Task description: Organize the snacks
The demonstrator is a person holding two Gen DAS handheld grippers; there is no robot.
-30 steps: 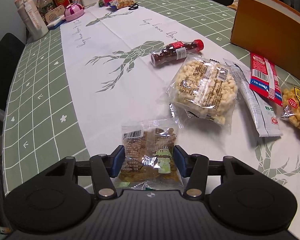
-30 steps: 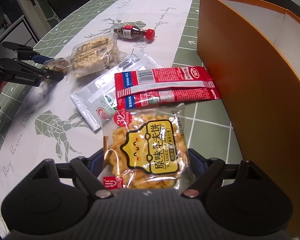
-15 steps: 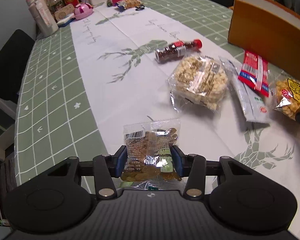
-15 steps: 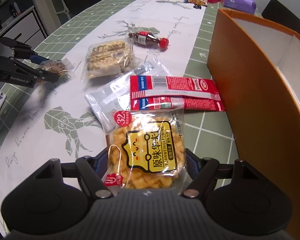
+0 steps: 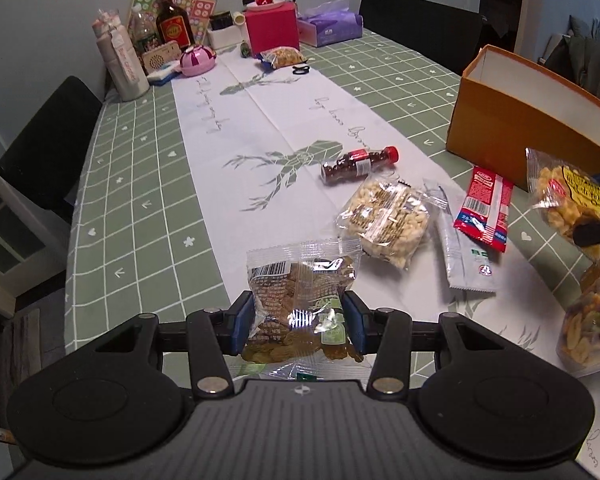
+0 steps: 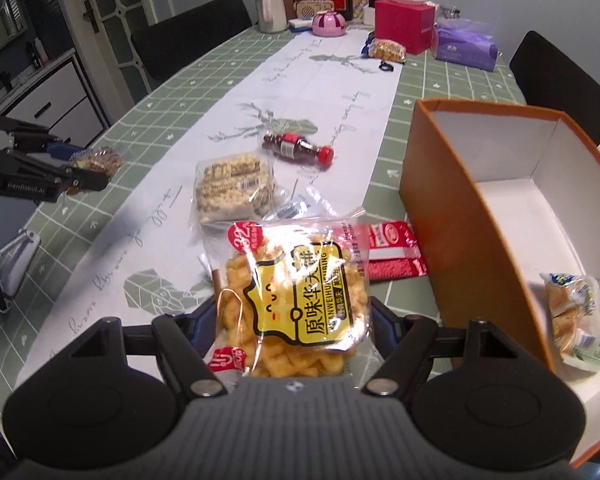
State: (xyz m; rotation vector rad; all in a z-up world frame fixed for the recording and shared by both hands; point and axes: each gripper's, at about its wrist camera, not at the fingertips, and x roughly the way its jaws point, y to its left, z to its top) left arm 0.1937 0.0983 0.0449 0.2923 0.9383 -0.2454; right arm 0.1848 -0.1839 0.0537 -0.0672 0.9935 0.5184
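The left gripper pinches a clear packet of brown snacks at lower centre, having just tightened on it. The right gripper clamps a yellow-labelled cracker bag. Only the right wrist view looks inside the orange box at right, where a small white packet lies.

Bottle behind peanut pack; two sachets between pack and box.

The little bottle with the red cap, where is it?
The bottle lies on its side on the white runner, just beyond the puffed snack bag, left of the orange box.
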